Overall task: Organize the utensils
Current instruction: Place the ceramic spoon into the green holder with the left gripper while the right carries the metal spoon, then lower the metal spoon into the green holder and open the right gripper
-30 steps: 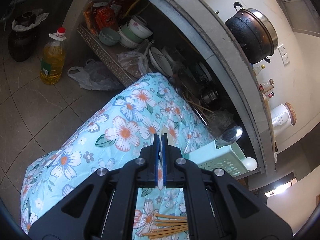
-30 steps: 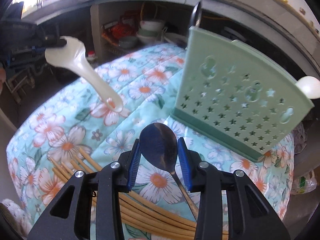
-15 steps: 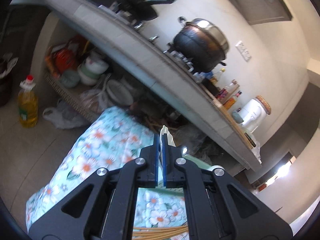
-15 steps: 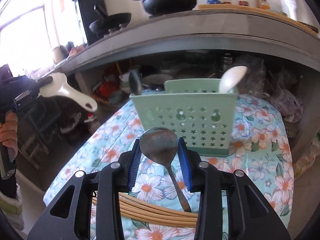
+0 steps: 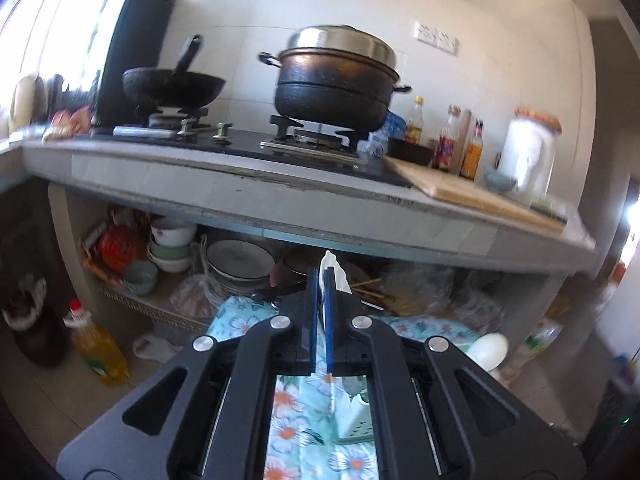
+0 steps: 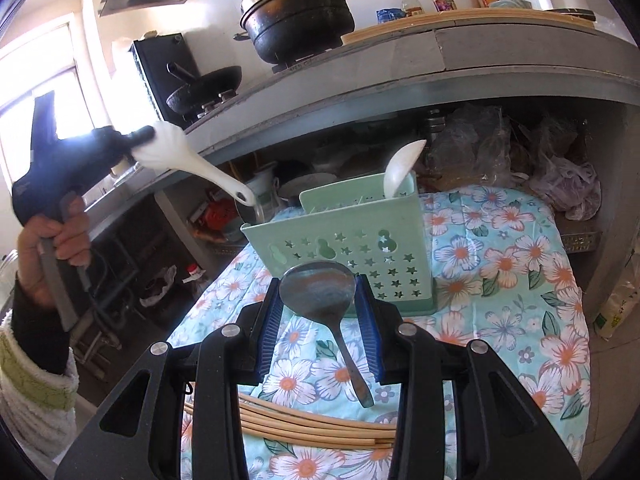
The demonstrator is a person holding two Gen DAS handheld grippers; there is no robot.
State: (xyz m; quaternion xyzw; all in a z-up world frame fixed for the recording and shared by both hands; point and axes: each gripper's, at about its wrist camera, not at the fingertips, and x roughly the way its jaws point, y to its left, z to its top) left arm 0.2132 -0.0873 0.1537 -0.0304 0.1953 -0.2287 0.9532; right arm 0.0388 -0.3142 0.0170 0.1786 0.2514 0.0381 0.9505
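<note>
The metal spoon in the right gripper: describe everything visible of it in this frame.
The metal spoon is a dull grey, tarnished steel piece with a broad oval bowl and a slim handle. The right gripper is shut on it, its blue pads pressing the bowl's two edges, the bowl's face turned to the camera. The handle hangs down and slightly right, its tip free above the floral cloth and chopsticks. The green holder stands just behind it.

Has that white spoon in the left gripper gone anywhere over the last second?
Yes. In the right wrist view the white spoon has risen from low over the flowered cloth to level with the counter edge, left of the green holder.
</note>
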